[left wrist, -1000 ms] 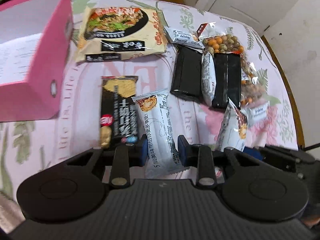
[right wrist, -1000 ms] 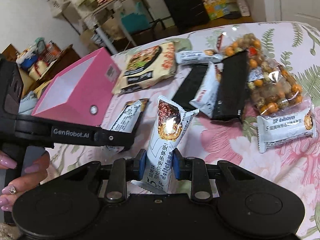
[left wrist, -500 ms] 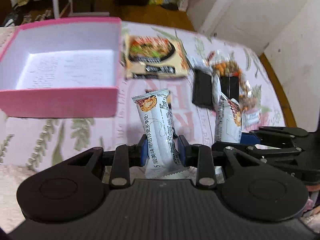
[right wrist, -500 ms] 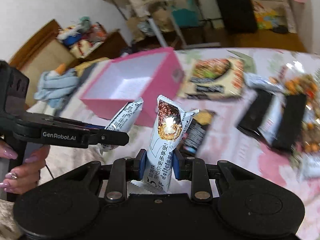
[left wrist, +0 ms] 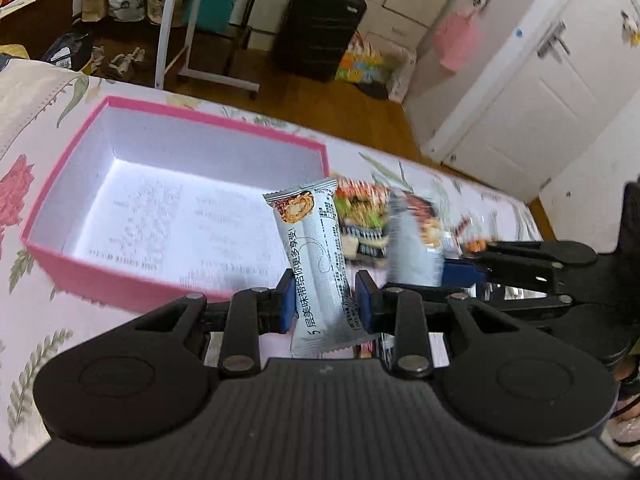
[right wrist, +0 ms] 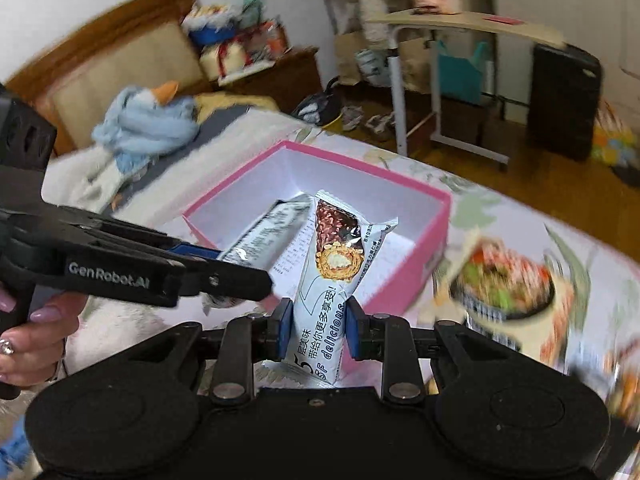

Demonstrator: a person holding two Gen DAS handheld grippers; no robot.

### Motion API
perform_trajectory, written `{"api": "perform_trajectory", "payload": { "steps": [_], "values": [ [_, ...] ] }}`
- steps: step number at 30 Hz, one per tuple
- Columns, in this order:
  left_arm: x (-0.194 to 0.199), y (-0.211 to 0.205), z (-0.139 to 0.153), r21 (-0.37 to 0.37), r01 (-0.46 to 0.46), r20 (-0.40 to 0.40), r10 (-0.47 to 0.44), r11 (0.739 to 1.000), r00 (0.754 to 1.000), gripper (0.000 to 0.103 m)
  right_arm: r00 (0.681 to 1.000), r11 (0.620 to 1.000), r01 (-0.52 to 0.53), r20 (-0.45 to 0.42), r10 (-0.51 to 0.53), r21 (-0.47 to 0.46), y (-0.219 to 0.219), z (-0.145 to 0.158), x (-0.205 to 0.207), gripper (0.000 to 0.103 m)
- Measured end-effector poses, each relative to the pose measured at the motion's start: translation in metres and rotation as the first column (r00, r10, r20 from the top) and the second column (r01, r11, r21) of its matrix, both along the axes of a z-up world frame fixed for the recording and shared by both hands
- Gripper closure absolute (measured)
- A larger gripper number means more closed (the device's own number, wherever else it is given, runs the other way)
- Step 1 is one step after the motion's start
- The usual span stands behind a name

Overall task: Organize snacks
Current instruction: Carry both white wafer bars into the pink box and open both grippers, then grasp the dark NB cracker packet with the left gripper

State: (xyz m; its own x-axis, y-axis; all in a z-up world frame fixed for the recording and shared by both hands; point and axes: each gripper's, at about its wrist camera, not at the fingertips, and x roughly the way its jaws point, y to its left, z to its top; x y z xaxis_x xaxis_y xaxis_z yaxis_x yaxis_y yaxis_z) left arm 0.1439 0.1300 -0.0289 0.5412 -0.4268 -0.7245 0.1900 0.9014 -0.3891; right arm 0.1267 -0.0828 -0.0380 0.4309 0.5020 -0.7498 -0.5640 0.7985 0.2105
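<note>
Two hand-held grippers each carry a silver-white snack bar toward an open pink box (left wrist: 96, 280) that sits on a flower-patterned cloth. The left gripper (left wrist: 325, 300) has its blue-padded jaws clamped on the lower part of the left snack bar (left wrist: 316, 256), which stands upright just above the box's near wall. The right gripper (right wrist: 314, 330) has its jaws clamped the same way on the right snack bar (right wrist: 332, 276), held upright just short of the box's near corner. To place them well, each bar should probably travel further over the box's white floor, come down low, and lie flat before the jaws part, one beside the other so they do not pile up; the two grippers are close together and could bump. Inside, the box appears to hold only a printed sheet of paper (left wrist: 168, 220) lining its floor. A noodle packet (right wrist: 508, 284), blurred, lies on the cloth beside the box.
</note>
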Motion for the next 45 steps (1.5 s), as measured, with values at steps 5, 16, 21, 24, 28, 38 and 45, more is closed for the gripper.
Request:
{"api": "perform_trajectory", "payload": {
  "steps": [5,16,21,24,28,38,45],
  "values": [
    [0.041,0.009,-0.015,-0.028,-0.060,0.009,0.060,0.998,0.998,0.073,0.997,0.987,-0.078,-0.007,0.077,-0.139,0.038,-0.013,0.049,0.072],
    [0.132,0.022,-0.086,0.016,-0.194,-0.097,0.194,0.981,0.976,0.073,0.987,0.918,-0.158,-0.047,0.152,-0.363,0.096,-0.075,0.121,0.072],
    [0.149,0.022,-0.113,0.019,-0.201,-0.158,0.202,0.979,0.967,0.073,0.976,0.876,-0.209,-0.034,0.216,-0.435,0.109,-0.096,0.123,0.072],
    [0.153,0.022,-0.124,0.007,-0.207,-0.172,0.205,0.978,0.964,0.073,0.977,0.870,-0.207,-0.041,0.212,-0.448,0.110,-0.103,0.126,0.072],
    [0.157,0.020,-0.134,0.013,-0.213,-0.210,0.211,0.977,0.955,0.070,0.979,0.836,-0.182,-0.014,0.204,-0.518,0.115,-0.108,0.124,0.062],
    [0.118,0.034,-0.092,0.005,-0.165,-0.118,0.164,0.986,0.979,0.053,0.986,0.951,-0.036,0.146,0.084,-0.307,0.064,-0.041,0.067,0.053],
    [0.057,0.026,-0.038,0.029,-0.067,-0.002,0.067,0.997,0.998,0.051,0.980,0.982,0.156,0.142,-0.140,-0.104,-0.002,0.004,0.003,0.050]
  ]
}}
